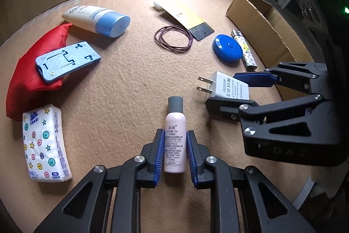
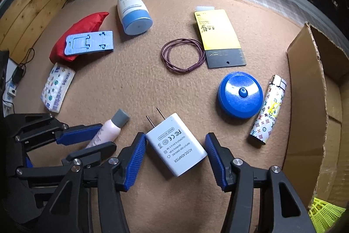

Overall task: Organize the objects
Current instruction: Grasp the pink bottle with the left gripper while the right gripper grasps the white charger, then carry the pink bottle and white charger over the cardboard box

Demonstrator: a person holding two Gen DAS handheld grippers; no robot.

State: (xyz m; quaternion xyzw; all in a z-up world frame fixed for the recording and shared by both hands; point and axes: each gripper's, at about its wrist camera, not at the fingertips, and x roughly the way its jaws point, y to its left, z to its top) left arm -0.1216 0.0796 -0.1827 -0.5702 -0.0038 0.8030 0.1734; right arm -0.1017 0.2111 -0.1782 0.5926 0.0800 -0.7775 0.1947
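The left gripper [image 1: 174, 156] brackets the pink bottle [image 1: 175, 143], not yet clamped, its length running along the fingers. The right gripper [image 2: 175, 156] stands open around the white charger [image 2: 176, 145], which lies skewed, prongs pointing far-left.

A pale pink plastic bottle [image 1: 175, 141] has a grey cap. The white plastic plug adapter [image 2: 176, 145] carries grey print. The round glossy blue case [image 2: 240, 95] is plain blue all over. The white lighter [image 2: 268, 110] wears a multicoloured monogram pattern. The white tissue pack [image 1: 43, 143] shows coloured stars and dots. A red cloth pouch [image 1: 28, 71] lies under a light blue plastic stand [image 1: 67, 60]. The table [image 1: 130, 84] is tan felt.
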